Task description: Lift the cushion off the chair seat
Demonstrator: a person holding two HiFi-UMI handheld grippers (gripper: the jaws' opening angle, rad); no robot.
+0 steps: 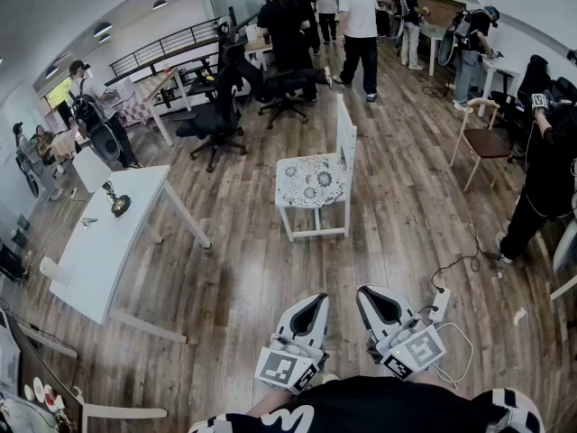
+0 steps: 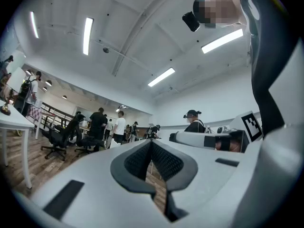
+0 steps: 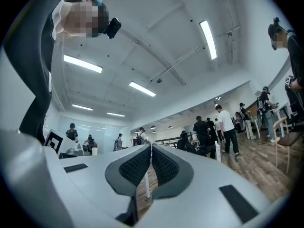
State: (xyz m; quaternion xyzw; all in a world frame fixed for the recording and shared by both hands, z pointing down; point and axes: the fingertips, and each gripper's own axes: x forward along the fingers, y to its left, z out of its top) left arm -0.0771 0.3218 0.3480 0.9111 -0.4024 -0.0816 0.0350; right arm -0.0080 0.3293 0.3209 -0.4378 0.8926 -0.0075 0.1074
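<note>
Head view: torso (image 1: 379,409) hides the grips; left tongs (image 1: 315,299) & right tongs (image 1: 368,292) pinched shut, empty; cushion (image 1: 311,180) on far chair (image 1: 346,142), wood floor (image 1: 243,278).

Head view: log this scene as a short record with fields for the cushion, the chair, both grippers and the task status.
cushion: patterned cushion, lying flat on the seat
chair: white wooden chair, standing on the wood floor, nothing else on it
left gripper: left gripper, jaws shut, empty, well short of the chair
right gripper: right gripper, jaws shut, empty, beside the left one
nearby: white table to the chair's left
task status: cushion not yet touched
</note>
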